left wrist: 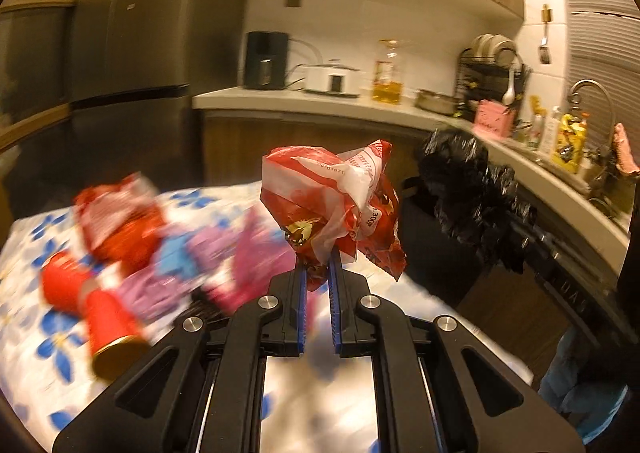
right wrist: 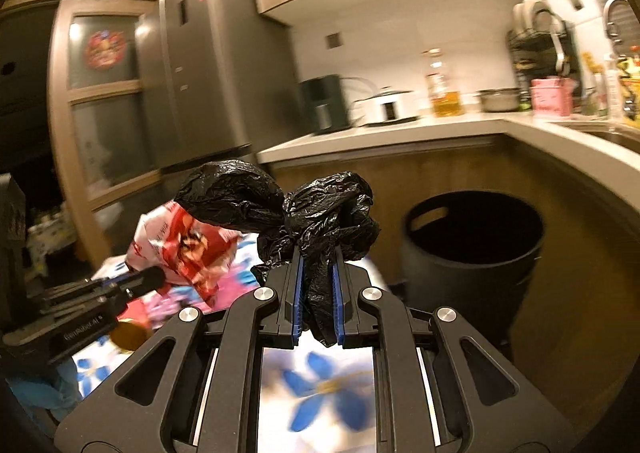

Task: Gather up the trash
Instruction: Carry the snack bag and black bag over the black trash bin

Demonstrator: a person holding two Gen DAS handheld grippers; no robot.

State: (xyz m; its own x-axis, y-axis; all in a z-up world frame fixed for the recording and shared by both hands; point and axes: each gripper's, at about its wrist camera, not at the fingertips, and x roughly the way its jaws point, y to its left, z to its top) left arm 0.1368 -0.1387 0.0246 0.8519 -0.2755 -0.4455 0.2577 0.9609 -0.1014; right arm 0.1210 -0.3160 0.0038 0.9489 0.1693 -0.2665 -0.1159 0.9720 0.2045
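My left gripper (left wrist: 318, 267) is shut on a crumpled red and white plastic wrapper (left wrist: 332, 201), held up above the table. My right gripper (right wrist: 316, 253) is shut on a crumpled black plastic bag (right wrist: 304, 209); that bag (left wrist: 472, 193) also shows at the right of the left wrist view. The left gripper (right wrist: 148, 277) and its wrapper (right wrist: 188, 249) appear at the left in the right wrist view. A round dark bin (right wrist: 472, 253) stands open on the floor to the right of the table. More trash lies on the table: red cups (left wrist: 100, 313), a red packet (left wrist: 120, 221) and purple wrappers (left wrist: 224, 257).
The table (left wrist: 32, 333) has a white cloth with blue flowers. A kitchen counter (right wrist: 400, 133) behind holds an appliance, a cooker, an oil bottle, a pot and a dish rack. A grey fridge (right wrist: 216, 73) stands at the left. A sink tap (left wrist: 596, 93) is at the far right.
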